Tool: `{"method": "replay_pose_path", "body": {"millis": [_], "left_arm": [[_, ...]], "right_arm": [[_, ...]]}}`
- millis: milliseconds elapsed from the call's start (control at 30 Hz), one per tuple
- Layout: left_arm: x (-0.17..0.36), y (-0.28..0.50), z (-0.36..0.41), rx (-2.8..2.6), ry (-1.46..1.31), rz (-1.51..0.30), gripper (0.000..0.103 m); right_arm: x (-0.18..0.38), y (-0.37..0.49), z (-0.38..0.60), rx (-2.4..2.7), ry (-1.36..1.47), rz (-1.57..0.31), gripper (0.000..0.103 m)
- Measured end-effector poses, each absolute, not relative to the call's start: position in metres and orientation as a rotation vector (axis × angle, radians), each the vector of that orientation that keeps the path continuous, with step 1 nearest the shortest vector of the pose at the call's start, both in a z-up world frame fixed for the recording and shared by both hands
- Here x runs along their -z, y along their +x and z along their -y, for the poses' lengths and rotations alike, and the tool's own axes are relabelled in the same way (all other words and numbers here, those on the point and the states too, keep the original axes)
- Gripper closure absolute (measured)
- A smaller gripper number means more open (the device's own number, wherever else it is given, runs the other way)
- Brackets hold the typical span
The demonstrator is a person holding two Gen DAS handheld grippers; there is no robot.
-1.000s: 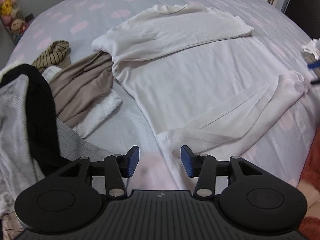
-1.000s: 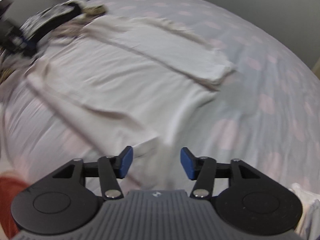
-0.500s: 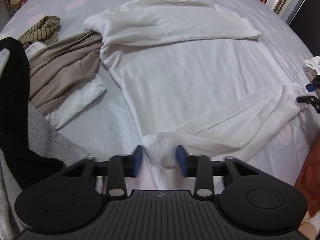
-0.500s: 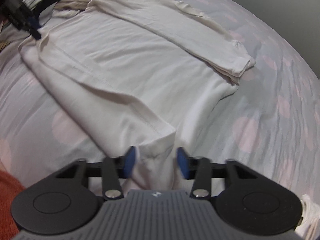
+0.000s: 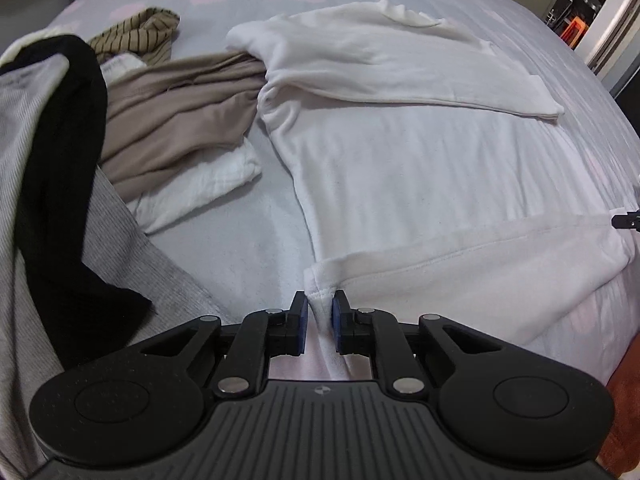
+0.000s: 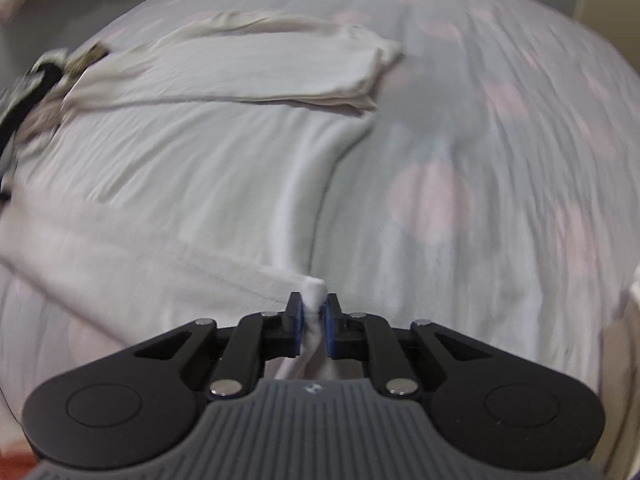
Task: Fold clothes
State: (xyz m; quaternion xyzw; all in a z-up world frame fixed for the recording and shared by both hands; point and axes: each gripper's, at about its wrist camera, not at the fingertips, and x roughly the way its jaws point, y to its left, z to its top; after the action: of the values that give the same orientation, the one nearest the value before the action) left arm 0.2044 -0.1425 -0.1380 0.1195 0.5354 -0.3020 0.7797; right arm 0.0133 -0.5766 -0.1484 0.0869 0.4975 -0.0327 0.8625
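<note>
Lying across the frame's centre with both sleeves folded in, the white top [image 5: 420, 168] is part-folded; left gripper [image 5: 319, 322] and right gripper [image 6: 313, 326] each pinch a near corner, while unfolded clothes [image 5: 180, 120] wait at left.

Both cameras sit low over the bed [image 5: 240, 248], each looking forward along its own jaws from just behind them. The left wrist view faces up the bed, close to the white sweatshirt [image 5: 420, 168], with a pile of other clothes [image 5: 168, 120] at the left of the frame. The right wrist view, blurred, looks across the same sweatshirt [image 6: 180, 152] from its other side. Both views share the garment; the pile shows at the right view's upper left edge.
</note>
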Motion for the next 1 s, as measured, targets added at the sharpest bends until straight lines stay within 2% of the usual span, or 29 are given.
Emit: {"method": "replay_pose_path", "body": {"millis": [100, 133, 167, 200, 233, 267, 300, 333, 367, 400, 567, 1000], "left_arm": [[0.142, 0.204, 0.145, 0.654, 0.270, -1.166, 0.085], [0.143, 0.204, 0.145, 0.654, 0.267, -1.167, 0.076], [0.143, 0.204, 0.145, 0.657, 0.259, -1.168, 0.067], [0.143, 0.204, 0.145, 0.660, 0.252, -1.168, 0.062], [0.143, 0.203, 0.146, 0.660, 0.255, -1.165, 0.058], [0.144, 0.203, 0.146, 0.659, 0.259, -1.163, 0.058], [0.144, 0.202, 0.147, 0.656, 0.264, -1.164, 0.059], [0.145, 0.202, 0.147, 0.653, 0.261, -1.169, 0.067], [0.145, 0.202, 0.146, 0.650, 0.259, -1.174, 0.087], [0.144, 0.202, 0.146, 0.642, 0.253, -1.171, 0.091], [0.112, 0.190, 0.132, 0.651, 0.191, -1.067, 0.095], [0.014, 0.137, 0.086, 0.689, 0.039, -0.800, 0.098]], "right_arm": [[0.151, 0.013, 0.580, 0.055, 0.222, -1.038, 0.089], [0.152, 0.013, 0.581, 0.050, 0.235, -1.037, 0.087], [0.152, 0.013, 0.582, 0.046, 0.249, -1.033, 0.081], [0.152, 0.012, 0.582, 0.038, 0.268, -1.030, 0.073], [0.153, 0.012, 0.583, 0.028, 0.289, -1.028, 0.070], [0.154, 0.013, 0.584, 0.019, 0.302, -1.028, 0.069], [0.155, 0.013, 0.584, 0.011, 0.313, -1.028, 0.069], [0.155, 0.014, 0.583, 0.004, 0.314, -1.031, 0.070], [0.155, 0.015, 0.582, -0.002, 0.312, -1.034, 0.079], [0.153, 0.015, 0.580, 0.001, 0.302, -1.029, 0.089], [0.130, 0.004, 0.569, 0.016, 0.231, -0.959, 0.090], [0.034, -0.055, 0.556, 0.021, 0.196, -0.696, 0.095]]}}
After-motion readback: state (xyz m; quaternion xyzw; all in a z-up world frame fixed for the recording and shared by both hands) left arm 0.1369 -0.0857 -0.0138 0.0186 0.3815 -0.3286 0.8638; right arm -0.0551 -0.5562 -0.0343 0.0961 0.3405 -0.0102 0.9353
